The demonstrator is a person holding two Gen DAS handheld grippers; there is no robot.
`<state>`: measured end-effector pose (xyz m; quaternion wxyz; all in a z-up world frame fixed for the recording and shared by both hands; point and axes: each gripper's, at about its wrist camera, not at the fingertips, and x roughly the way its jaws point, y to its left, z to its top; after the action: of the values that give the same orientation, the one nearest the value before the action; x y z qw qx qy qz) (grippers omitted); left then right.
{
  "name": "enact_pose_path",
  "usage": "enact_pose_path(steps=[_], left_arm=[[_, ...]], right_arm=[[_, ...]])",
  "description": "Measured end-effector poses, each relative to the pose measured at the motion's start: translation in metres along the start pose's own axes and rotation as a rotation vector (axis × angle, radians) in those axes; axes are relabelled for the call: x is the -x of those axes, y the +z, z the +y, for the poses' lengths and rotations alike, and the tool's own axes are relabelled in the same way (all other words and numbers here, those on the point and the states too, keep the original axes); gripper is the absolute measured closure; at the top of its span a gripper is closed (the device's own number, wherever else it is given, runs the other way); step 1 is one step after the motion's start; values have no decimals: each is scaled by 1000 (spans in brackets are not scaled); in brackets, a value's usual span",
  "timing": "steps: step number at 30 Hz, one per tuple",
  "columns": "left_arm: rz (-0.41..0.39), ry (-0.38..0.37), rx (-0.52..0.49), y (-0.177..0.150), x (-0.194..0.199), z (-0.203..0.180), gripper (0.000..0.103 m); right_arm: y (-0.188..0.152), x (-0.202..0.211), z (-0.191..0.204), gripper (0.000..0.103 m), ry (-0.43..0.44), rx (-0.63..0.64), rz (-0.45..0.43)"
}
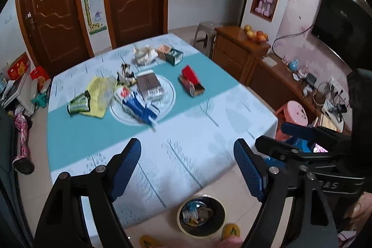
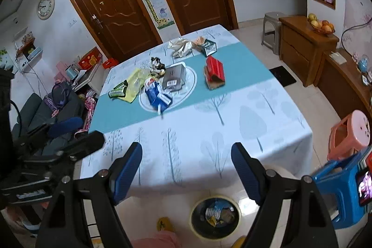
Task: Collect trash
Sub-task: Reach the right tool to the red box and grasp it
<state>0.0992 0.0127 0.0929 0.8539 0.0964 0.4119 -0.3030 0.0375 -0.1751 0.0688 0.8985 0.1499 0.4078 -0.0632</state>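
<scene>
The bench (image 1: 197, 138) is covered by a tree-print cloth, with the trash (image 1: 130, 94) heaped toward 11 o'clock, well apart from both grippers. The bin (image 2: 215, 216) is seen on the floor at 6 o'clock. The left gripper (image 1: 187, 171) and right gripper (image 2: 186, 171) are spread wide, nothing held.

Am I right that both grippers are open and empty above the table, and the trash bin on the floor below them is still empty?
Not quite. The left gripper and right gripper are open and empty above the table, but the trash bin on the floor is not empty: the right wrist view shows wrappers and scraps already lying inside it.
</scene>
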Motion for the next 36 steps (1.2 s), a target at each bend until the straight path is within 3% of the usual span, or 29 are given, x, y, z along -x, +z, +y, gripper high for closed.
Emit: enact_pose_path(steps=[5,14,20,28,36], left_arm=[[39,3,27,18,-15,19,22],[151,52,182,33,-67,77,22],[193,112,240,39,-108,108,22],[294,88,393,38,-184,158,22],[355,28,487,35,-237,168,22]], right_arm=[[20,-21,2,24,-25,30,2],[53,-77,8,24,-56,89,53],[76,-120,7,24,-74,107,69],[107,-186,-15,24,-125,49,109],[129,-234,-41,24,-202,2,135]])
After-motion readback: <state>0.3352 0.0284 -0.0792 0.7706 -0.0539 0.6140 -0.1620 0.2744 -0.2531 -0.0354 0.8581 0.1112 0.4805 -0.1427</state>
